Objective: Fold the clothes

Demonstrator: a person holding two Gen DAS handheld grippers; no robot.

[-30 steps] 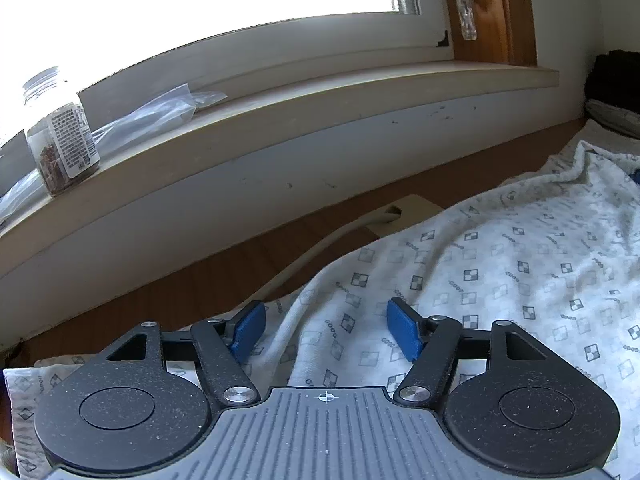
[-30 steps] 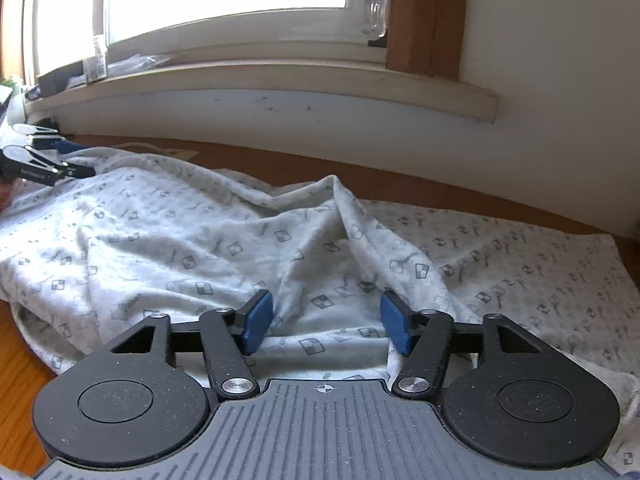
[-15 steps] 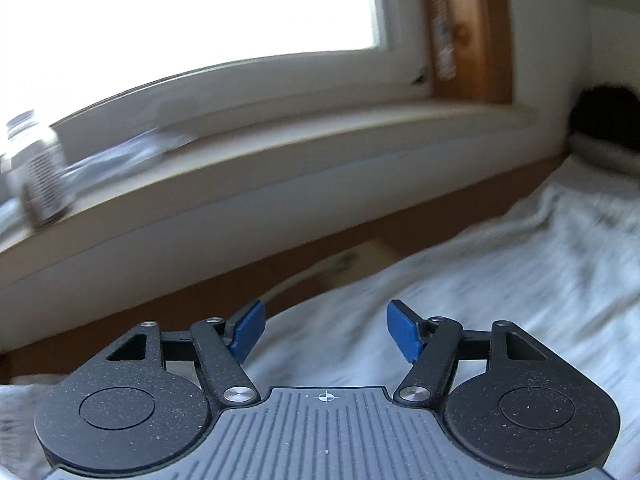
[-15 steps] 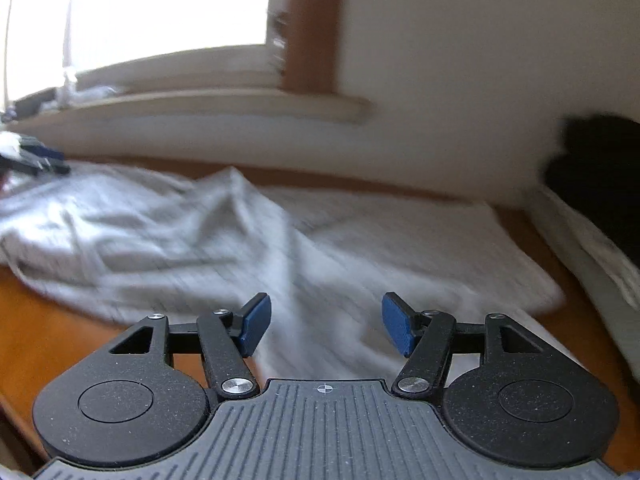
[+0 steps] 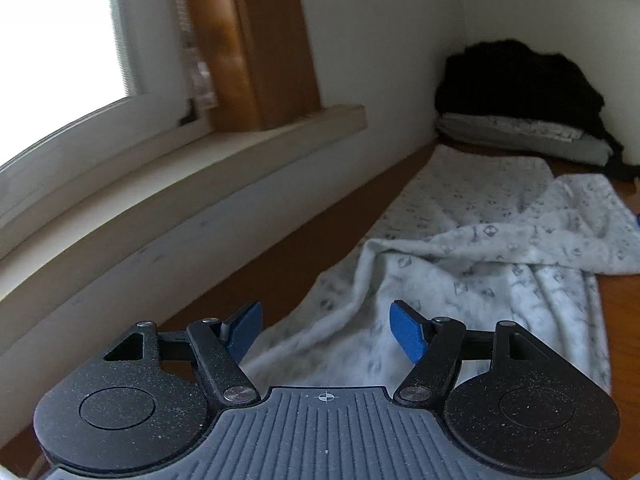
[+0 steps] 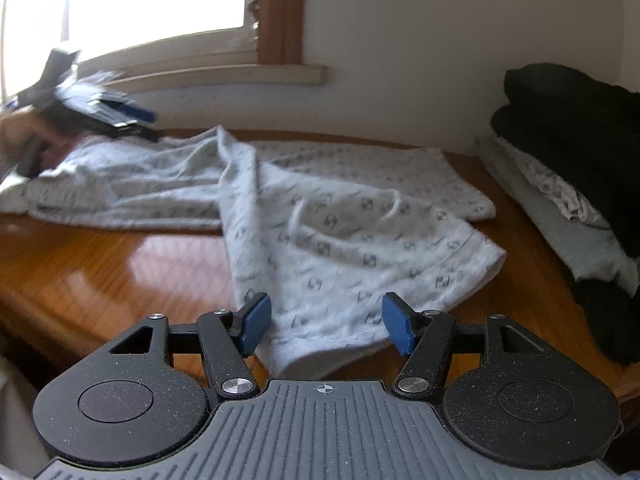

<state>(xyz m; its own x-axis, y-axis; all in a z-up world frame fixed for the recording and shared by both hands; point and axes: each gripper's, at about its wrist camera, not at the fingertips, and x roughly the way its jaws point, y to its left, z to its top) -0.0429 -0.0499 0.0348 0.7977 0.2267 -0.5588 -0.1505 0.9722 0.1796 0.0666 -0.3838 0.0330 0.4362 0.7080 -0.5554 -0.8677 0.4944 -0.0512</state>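
- Swinging right along the wall, my left gripper (image 5: 326, 330) had left the jar and plastic bag on the windowsill (image 5: 224, 152) out of its view; the folded pile (image 5: 520, 132) in the corner now showed instead.
- Its jaws stood apart and empty above the patterned garment (image 5: 460, 280), which lay rumpled on the table (image 5: 280, 264).
- From the right wrist, my right gripper (image 6: 326, 326) had shifted right too, released, hovering over the garment's near hem.
- Nothing was gripped, so I judged the next fold had not yet begun.
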